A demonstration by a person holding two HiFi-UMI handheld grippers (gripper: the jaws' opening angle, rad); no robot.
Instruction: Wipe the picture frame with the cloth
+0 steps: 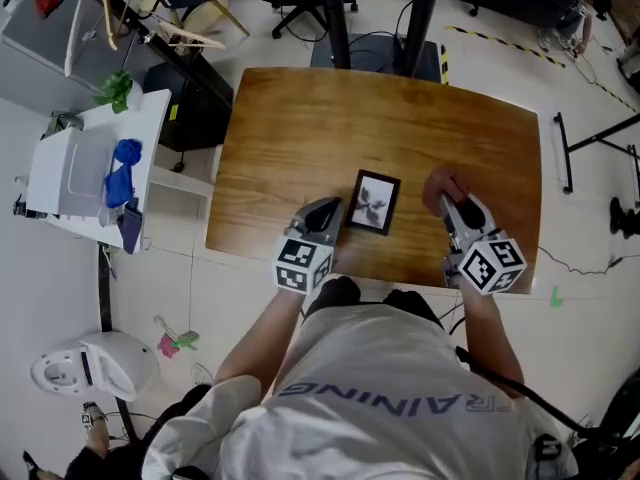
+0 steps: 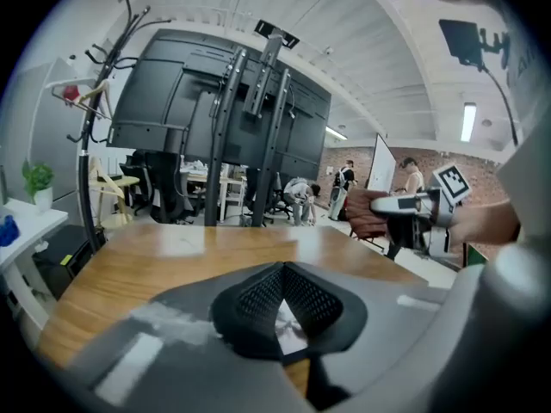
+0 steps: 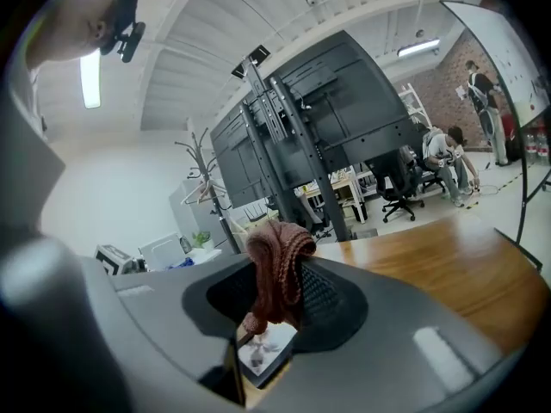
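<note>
On table, front edge: frame, wipe not begun

Frame lay flat on the table. Right gripper, clamped on the cloth, hovered beside it. Left gripper sat opposite, closed and empty. Step judged: approach. Next move: lower the cloth onto the frame.

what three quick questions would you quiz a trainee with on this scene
1. Pick one: what is between the jaws of the right gripper?
A) a blue sponge
B) a reddish-brown knitted cloth
C) nothing
2. True or false: the black rectangular picture frame stands upright on the brown wooden table.
3. Fill the gap: in the head view, the left gripper sits by the frame's ____ edge.

Key: 1 B. 2 false, it lies flat on the table. 3 left.
</note>
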